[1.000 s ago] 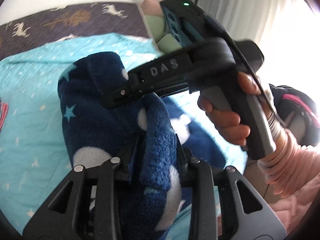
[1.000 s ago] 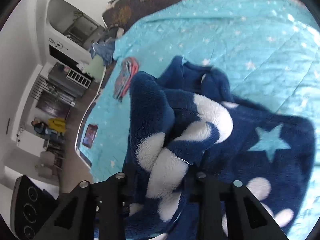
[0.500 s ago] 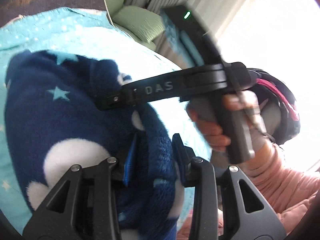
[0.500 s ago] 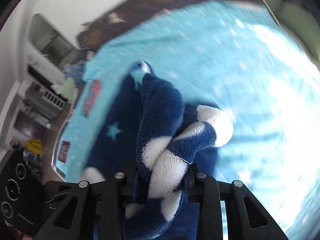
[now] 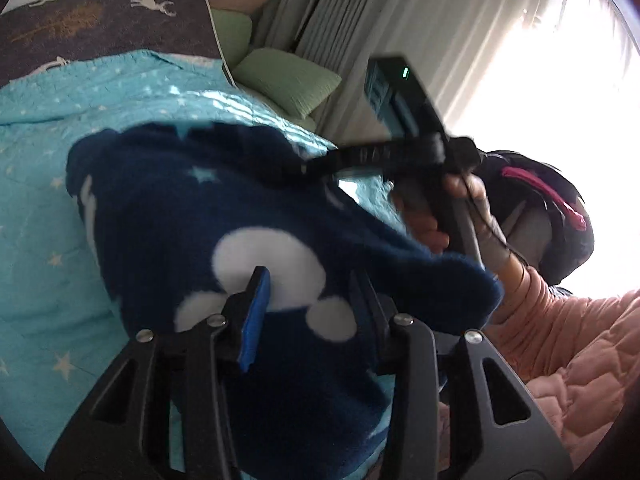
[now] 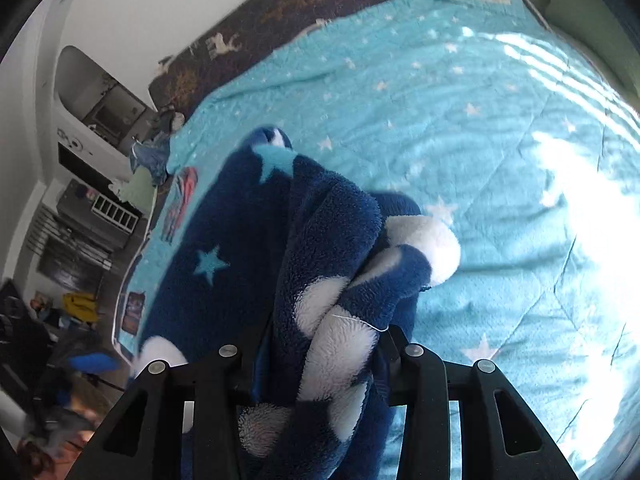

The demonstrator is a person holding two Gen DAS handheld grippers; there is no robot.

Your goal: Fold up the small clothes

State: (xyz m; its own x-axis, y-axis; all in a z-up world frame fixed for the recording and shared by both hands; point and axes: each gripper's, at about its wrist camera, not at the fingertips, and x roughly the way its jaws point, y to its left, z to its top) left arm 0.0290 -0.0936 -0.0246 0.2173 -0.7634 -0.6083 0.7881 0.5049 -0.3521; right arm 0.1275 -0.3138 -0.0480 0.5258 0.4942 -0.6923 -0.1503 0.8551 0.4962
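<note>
Filling the lower middle of both wrist views, a navy-blue fleece garment with white blobs and pale blue stars (image 5: 224, 216) lies partly on a turquoise quilted bedspread dotted with white stars (image 5: 44, 248) and is partly lifted off it.

In the left wrist view the left gripper (image 5: 310, 300) at the bottom centre has its black fingers, one with a blue pad (image 5: 254, 320), set apart on either side of the fleece; the cloth drapes between and over them, and whether they pinch it cannot be told.

In the right wrist view the right gripper (image 6: 324, 344) at the bottom centre is clamped on a bunched fold of the garment (image 6: 328, 264), which rises above the fingers while the rest trails to the left of the frame onto the bedspread (image 6: 460, 120).

In the left wrist view the right gripper (image 5: 304, 168) appears again in the centre right, blurred, its fingertips at the garment's far edge, held by a hand (image 5: 432, 220) in a pink quilted sleeve (image 5: 560, 332).

Green pillows (image 5: 288, 80) sit in the upper middle, grey curtains (image 5: 400, 20) behind them, and a dark brown blanket with white deer (image 5: 100, 16) in the upper left.
</note>
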